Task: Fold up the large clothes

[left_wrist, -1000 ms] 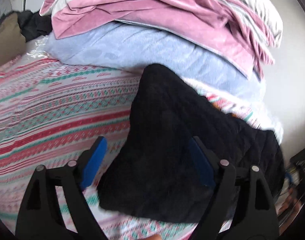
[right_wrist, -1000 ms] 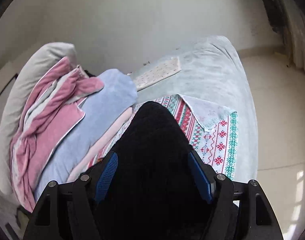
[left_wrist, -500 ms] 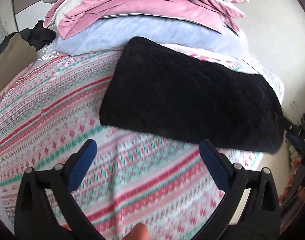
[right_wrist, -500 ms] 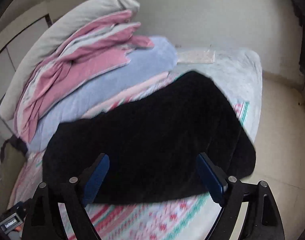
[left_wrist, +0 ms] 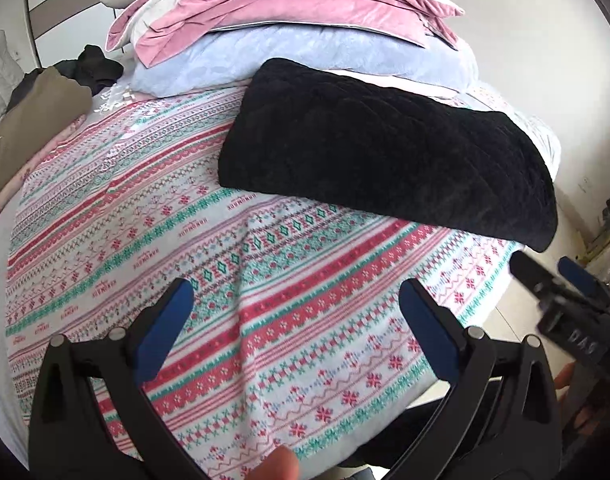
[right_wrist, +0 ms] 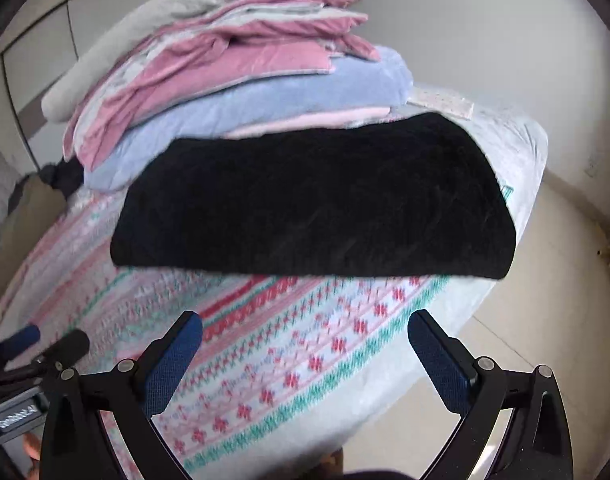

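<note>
The thick black quilted garment, folded into a long flat slab [left_wrist: 385, 164], lies on the bed with the patterned red, green and white knit-print cover [left_wrist: 209, 280], its far long edge up against the stack of folded blue, pink and grey bedding [left_wrist: 289, 16] at the back. What matters for the next move is how that slab sits against the two tools: it lies ahead of both, well apart from either pair of jaws, and its long axis runs crosswise to the way the fingers point, left to right in each wrist view. The left gripper [left_wrist: 295, 320] hangs over bare bedcover with its jaws spread wide and nothing between the blue pads; the near left corner of the slab is forward and slightly right of it. The right gripper [right_wrist: 305, 346] is likewise released and empty, and the slab's near edge [right_wrist: 305, 268] spans the whole width ahead of it, its right end close to the edge of the bed. From these views the right gripper looks a little nearer to the near edge, though neither touches it. Judging by its neat shape, this piece looks done, and a loose brown garment [left_wrist: 33, 120] at the far left of the bed may be the next candidate.
</note>
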The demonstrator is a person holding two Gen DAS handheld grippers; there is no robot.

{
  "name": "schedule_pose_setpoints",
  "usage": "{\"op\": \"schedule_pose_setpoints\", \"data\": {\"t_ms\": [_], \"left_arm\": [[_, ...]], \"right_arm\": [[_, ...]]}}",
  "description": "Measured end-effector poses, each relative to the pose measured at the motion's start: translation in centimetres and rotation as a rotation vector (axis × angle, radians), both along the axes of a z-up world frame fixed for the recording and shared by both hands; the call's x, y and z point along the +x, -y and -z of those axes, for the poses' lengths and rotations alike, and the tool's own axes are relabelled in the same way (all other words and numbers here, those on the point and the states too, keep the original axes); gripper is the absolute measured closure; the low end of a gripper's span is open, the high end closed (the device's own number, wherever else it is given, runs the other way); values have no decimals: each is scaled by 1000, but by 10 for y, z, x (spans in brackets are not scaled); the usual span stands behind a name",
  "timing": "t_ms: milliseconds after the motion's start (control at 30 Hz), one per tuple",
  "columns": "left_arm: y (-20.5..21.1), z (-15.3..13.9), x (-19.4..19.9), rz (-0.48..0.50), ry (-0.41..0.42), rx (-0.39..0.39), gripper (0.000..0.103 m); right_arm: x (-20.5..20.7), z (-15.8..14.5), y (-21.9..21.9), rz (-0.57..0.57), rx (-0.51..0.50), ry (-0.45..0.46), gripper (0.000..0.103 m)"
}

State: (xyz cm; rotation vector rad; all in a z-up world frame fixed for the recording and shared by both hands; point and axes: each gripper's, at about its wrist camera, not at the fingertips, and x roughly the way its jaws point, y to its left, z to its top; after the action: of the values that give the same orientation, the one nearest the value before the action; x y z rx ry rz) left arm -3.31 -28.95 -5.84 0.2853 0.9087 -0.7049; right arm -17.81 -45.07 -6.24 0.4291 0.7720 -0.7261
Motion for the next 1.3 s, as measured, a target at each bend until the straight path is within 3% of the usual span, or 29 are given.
{"op": "schedule_pose_setpoints", "data": {"t_ms": [367,1300], "left_arm": [[1,-4,-13,34,-14,-12,1],[9,-3,-18,53,-32,-5,1]], "right_arm": [[-3,-13,-8,17,-52,-13,0],[-7,-10,-2,27,-27,-21,0]]}}
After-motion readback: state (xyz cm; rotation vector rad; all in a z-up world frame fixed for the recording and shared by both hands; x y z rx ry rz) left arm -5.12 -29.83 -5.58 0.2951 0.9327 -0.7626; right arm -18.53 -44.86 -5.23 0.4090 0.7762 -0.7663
